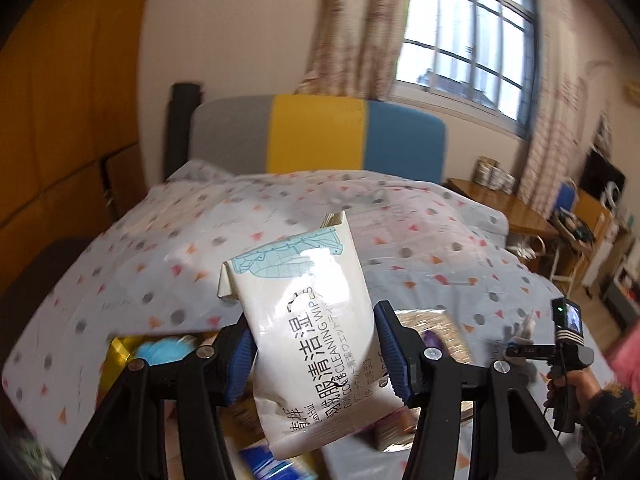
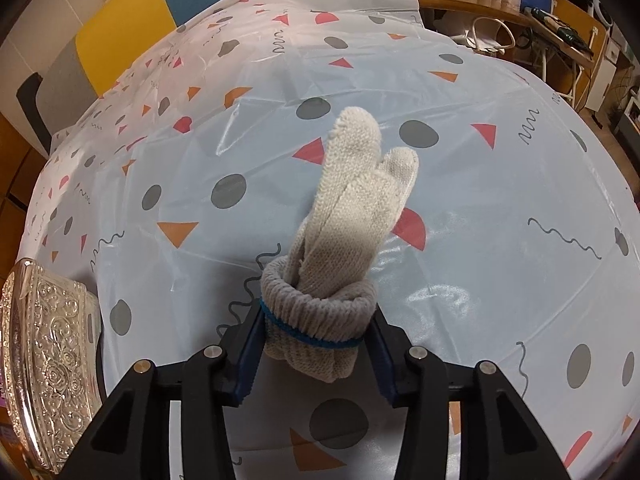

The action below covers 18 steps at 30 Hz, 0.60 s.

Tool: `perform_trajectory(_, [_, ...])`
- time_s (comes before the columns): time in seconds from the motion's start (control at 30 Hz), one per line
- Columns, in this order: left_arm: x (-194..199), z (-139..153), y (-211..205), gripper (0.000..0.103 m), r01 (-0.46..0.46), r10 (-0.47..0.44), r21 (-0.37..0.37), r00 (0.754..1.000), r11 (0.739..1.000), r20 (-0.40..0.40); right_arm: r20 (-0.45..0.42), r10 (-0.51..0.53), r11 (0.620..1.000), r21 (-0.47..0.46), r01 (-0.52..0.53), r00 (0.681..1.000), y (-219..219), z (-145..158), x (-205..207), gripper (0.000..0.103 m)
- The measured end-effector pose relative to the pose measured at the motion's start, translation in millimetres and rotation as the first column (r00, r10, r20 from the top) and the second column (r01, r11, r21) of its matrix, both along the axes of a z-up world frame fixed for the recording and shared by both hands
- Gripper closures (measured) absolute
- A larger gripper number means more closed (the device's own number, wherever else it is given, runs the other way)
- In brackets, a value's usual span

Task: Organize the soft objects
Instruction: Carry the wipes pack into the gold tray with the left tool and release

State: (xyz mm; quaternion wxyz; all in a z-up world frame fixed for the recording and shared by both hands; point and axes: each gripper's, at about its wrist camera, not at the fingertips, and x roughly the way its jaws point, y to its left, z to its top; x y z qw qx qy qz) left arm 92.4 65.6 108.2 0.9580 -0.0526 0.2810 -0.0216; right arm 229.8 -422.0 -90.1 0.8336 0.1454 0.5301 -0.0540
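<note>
A: Left wrist view: the left claw (image 1: 316, 354), jaws partly apart, pinches a white wipes packet (image 1: 310, 328) at lower centre, blue pads against both its sides. What can be read?

B: "CLEANING WIPES" runs up its face beside large Chinese characters. The packet tilts upward above the bed (image 1: 120, 280), whose patterned cover fills mid-frame with open room beyond. Blurred clutter lies beneath the claw. At the right edge a hand (image 1: 570, 384) holds the other device.

A: Right wrist view?

B: The right claw (image 2: 314, 354), at lower centre, jaws closing, grips a rolled grey knit glove (image 2: 340, 248) by its blue-banded cuff; the glove's fingers stick up toward centre frame. Bare cover surrounds it to the bed's far edge. An embossed glass tray (image 2: 44, 364) sits at lower left. No writing is legible here.
</note>
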Motion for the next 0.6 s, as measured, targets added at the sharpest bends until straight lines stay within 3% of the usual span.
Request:
perform_trajectory(0.13, [-20.5, -18.1, 64.8, 0.046, -0.120, 0.119, -0.045, 0.992, 0.992, -0.037, -0.003, 0.009, 1.000, -0.012, -0.009, 1.000, 1.4, -0.4, 0.8, 0.055])
perform_trajectory(0.37, [-76.4, -74.5, 168.0, 0.046, -0.342, 0.326, -0.086, 0.932, 0.936, -0.160, -0.027, 0.065, 0.990, -0.123, -0.068, 0.998, 17.1, -3.3, 4.2, 0.055])
perform_trajectory(0.5, [-92.1, -115.4, 183.7, 0.046, -0.365, 0.332, -0.100, 0.909, 0.926, -0.251, -0.031, 0.077, 0.983, -0.166, -0.081, 0.997, 22.0, -3.9, 5.3, 0.056])
perform_trajectory(0.6, [-89.0, -136.4, 174.6, 0.046, -0.337, 0.292, -0.118, 0.910, 0.934, -0.295, -0.029, 0.069, 0.982, -0.174, -0.073, 0.997, 21.8, -3.9, 4.4, 0.058])
